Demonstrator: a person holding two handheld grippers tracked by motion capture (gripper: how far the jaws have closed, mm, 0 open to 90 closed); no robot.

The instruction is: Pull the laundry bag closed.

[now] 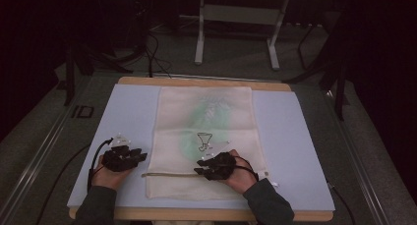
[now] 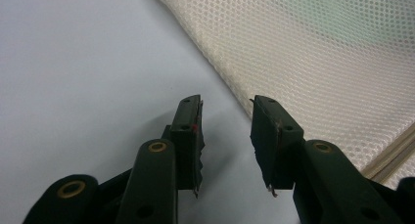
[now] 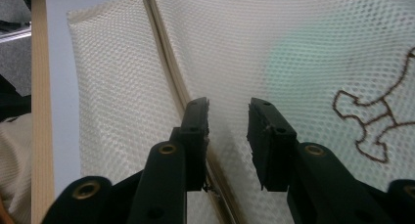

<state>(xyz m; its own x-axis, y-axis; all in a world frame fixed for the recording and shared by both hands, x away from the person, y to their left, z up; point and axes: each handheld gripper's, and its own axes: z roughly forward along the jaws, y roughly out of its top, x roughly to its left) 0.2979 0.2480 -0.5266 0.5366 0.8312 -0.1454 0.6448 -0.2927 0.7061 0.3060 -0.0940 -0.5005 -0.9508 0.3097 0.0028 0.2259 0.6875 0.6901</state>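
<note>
your right gripper [image 3: 228,117] has its jaws apart, with nothing pinched between them. they hang over the mesh bag [image 1: 204,136], and one jaw stands right at the zipper [image 3: 169,72] that runs across the bag near your edge. in the high view the right gripper [image 1: 212,167] sits over the bag's near part, just above the zipper line [image 1: 169,174].

your left gripper [image 2: 226,131] also has its jaws apart and empty. they point at the bare blue mat [image 2: 88,72], just beside the bag's left edge [image 2: 235,94], not on it. in the high view it [image 1: 125,157] rests on the mat, left of the bag.

the bag lies flat in the middle of the mat [image 1: 295,136], and something green [image 1: 209,119] shows faintly through the mesh. a dark embroidered outline [image 1: 203,140] marks the cloth near the right gripper.

risks from here, as a judgement:
- the zipper pull cannot be made out. if you close on the zipper tape alone, the jaws will likely slide along it and open nothing.
- the mesh is thin and loose. a close set too deep may catch both layers and bunch the bag.
- the left gripper holds nothing down. a pull along the zipper may drag the whole bag across the mat.
- the jaw edges may snag the mesh holes on release.
</note>
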